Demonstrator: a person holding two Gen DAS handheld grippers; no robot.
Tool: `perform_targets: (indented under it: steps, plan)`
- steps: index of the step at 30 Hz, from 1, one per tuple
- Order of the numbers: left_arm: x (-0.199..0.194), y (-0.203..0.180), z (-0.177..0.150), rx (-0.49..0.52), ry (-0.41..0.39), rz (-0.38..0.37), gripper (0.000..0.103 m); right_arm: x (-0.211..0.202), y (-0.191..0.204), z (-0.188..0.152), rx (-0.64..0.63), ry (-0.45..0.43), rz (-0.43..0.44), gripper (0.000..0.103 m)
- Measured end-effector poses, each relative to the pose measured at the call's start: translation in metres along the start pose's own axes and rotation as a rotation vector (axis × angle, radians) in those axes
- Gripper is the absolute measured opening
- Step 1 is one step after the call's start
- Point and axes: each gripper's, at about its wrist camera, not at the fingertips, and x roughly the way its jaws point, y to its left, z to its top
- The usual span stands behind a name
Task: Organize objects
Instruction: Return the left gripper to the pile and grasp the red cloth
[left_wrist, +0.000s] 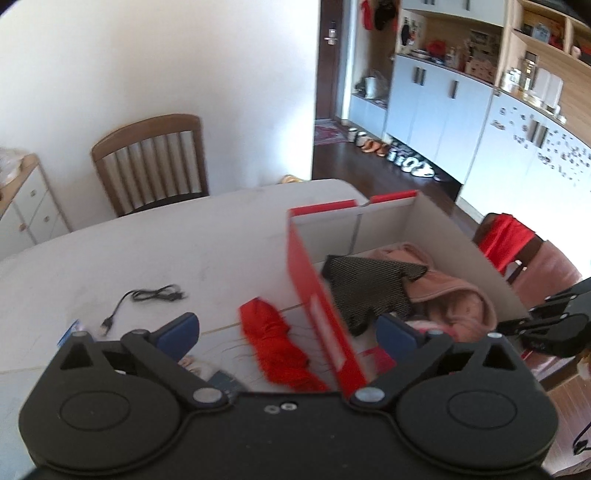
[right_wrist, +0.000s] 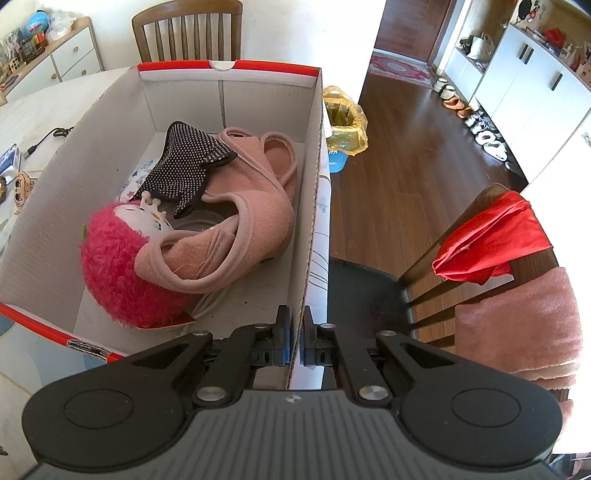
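Together we work at a red shoebox (right_wrist: 314, 206) standing on the white table (left_wrist: 147, 251). Our right gripper (right_wrist: 294, 332) is clamped tight on the box's right-hand wall, one pad inside, one outside. Inside lie a pink fleece shoe (right_wrist: 243, 206), a black studded cloth (right_wrist: 184, 166) draped over it, and a pink fuzzy doll (right_wrist: 114, 266). Our left gripper (left_wrist: 288, 328) hangs with its jaws spread wide and nothing between them, above a red bundle (left_wrist: 275, 347) lying on the table just beside the box. A black cable (left_wrist: 147, 299) lies farther left.
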Motion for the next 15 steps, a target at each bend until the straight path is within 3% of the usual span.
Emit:
perform_targets:
  steps: [7, 15]
  plan:
    - [0.002, 0.031, -0.021, -0.072, 0.026, 0.007, 0.102, 0.0, 0.0, 0.0, 0.002, 0.001, -0.002, 0.005]
    - [0.038, 0.042, -0.039, -0.17, 0.076, 0.02, 0.102, 0.0, 0.0, 0.001, 0.003, 0.005, -0.008, 0.005]
